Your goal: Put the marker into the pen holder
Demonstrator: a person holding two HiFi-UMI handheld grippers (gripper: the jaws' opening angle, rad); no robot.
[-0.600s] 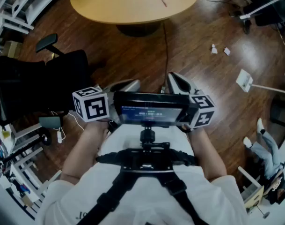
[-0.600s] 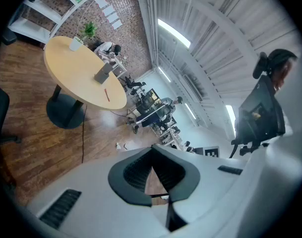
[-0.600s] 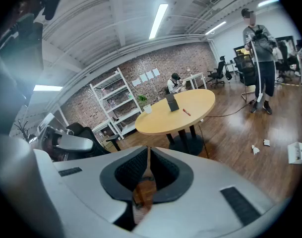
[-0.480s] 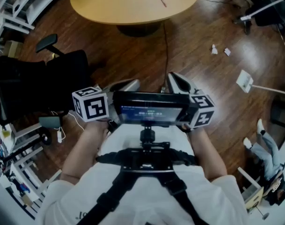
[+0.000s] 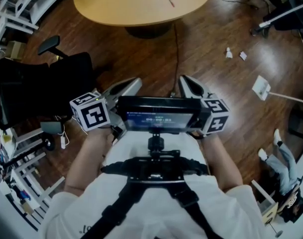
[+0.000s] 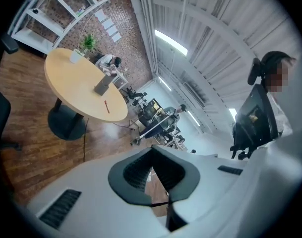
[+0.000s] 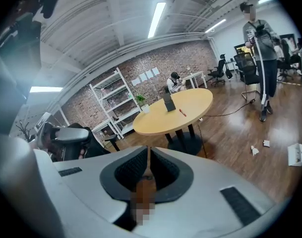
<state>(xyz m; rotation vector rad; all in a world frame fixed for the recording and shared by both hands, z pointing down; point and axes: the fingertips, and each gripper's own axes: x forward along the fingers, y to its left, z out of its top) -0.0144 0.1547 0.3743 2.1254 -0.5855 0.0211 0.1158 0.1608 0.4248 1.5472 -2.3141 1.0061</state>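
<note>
Smooth matt light-wood table top (image 5: pixel 116 6), glossy dark wood plank floor (image 5: pixel 216 73), smooth white plastic right gripper (image 7: pixel 148 152)

White short-sleeved T-shirt (image 5: pixel 66 210) with small dark print low on one side, crossed by a black chest harness (image 5: pixel 155 169) — straps fanning out from a central mount that carries a wide dark screen (image 5: pixel 158 117) lit blue. Pale grey-white moulded shells on the left gripper (image 5: pixel 136 81) and right gripper (image 5: pixel 183 79), dark ribbed pads (image 7: pixel 132 170) inside — each with a cube (image 5: pixel 90 114) of black-and-white square markers.
</note>
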